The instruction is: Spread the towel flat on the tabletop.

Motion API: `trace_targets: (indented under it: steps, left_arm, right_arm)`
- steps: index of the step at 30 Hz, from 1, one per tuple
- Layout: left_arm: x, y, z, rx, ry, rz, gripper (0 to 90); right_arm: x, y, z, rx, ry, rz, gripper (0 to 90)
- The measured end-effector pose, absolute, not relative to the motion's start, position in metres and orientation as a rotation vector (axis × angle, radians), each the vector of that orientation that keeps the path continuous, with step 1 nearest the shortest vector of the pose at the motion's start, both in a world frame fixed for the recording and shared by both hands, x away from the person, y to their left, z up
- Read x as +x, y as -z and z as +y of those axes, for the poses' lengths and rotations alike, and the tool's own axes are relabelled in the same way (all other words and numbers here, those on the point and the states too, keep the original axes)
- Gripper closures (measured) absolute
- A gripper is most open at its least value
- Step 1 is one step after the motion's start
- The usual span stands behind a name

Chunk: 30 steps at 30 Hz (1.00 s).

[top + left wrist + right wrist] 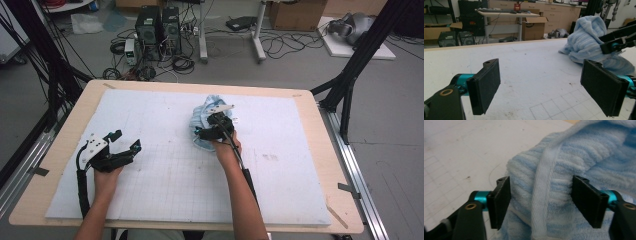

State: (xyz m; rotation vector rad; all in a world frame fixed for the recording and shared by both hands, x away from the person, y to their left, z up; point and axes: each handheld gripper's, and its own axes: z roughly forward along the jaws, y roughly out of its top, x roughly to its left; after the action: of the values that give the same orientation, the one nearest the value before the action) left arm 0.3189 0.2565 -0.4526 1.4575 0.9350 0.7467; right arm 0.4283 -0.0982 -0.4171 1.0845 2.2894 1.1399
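Near the tabletop's [320, 165] far middle we note a crumpled light-blue towel [202, 117] on the white gridded mat [165, 170]. Right gripper [540, 198] sits over it, jaws spread around a raised fold, not yet pinching. Left gripper [122, 142] rests well apart, jaws spread, nothing between. Bare mat lies between them, unobstructed.

The towel [202, 122] is showing light blue with soft paler stripes running across it, and its hem [544, 202] is looking a plainer, lighter blue. The mat [165, 165] under it is looking white with thin grey squares drawn on it and a few little brown specks, and the table [327, 150] edge around it is showing pale wood. Both grippers, the left gripper [126, 141] and the right gripper [206, 131], are showing black jaws with shiny teal bits behind them, and the left one is wearing a grey plate on top.
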Motion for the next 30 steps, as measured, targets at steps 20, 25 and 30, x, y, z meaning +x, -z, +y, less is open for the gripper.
trace_targets:
  steps: [20, 25, 30]
  left_arm:
    - [0.319, 0.453, 0.257, 1.453, -0.746, 0.934, 17.1]
    - [0.319, 0.453, 0.257, 1.452, -0.745, 0.934, 17.1]
    - [0.319, 0.453, 0.257, 1.450, -0.744, 0.934, 17.2]
  right_arm:
    - [0.408, 0.403, -0.116, 1.004, -1.331, 2.290, 79.4]
    - [0.390, 0.388, -0.116, 0.897, -1.447, 2.313, 79.7]
    - [0.371, 0.382, -0.118, 0.810, -1.467, 2.356, 79.8]
